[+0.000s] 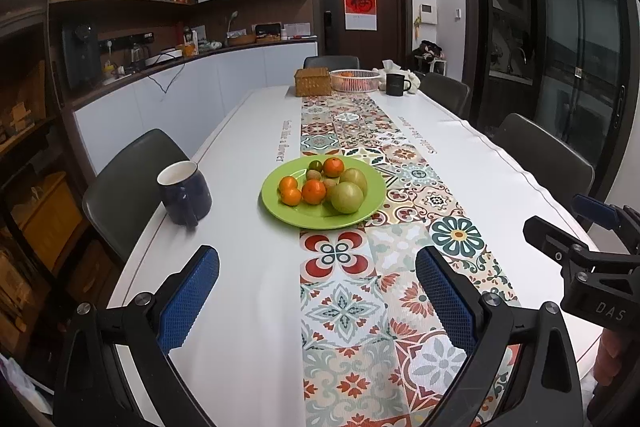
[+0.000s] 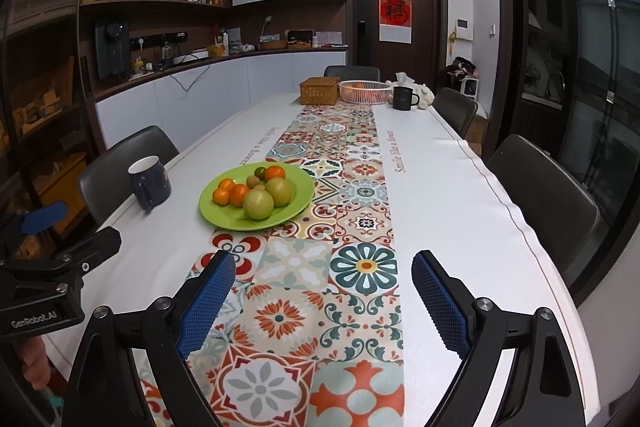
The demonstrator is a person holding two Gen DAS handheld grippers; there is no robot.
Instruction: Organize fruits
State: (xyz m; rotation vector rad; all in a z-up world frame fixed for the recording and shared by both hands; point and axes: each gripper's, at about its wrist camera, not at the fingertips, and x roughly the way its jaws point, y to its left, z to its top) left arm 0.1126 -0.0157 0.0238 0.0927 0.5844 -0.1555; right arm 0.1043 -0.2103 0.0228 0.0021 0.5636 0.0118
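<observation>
While small brown fruits hide between them, I count four oranges (image 1: 313, 191), two green apples (image 1: 347, 197); both claws (image 1: 318, 301) (image 2: 324, 303) gape wide, empty.

Both tools are built alike: the left gripper (image 1: 318, 301) and the right gripper (image 2: 324, 301) are framed in black, fitted with silver screws, and tipped with blue textured pads (image 2: 206, 301) (white lettering "GenRobot.AI" and "DAS" is printed on the bodies).

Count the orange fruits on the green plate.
4: three clustered at the green plate's left, one at the back. Others may be hidden.
</observation>
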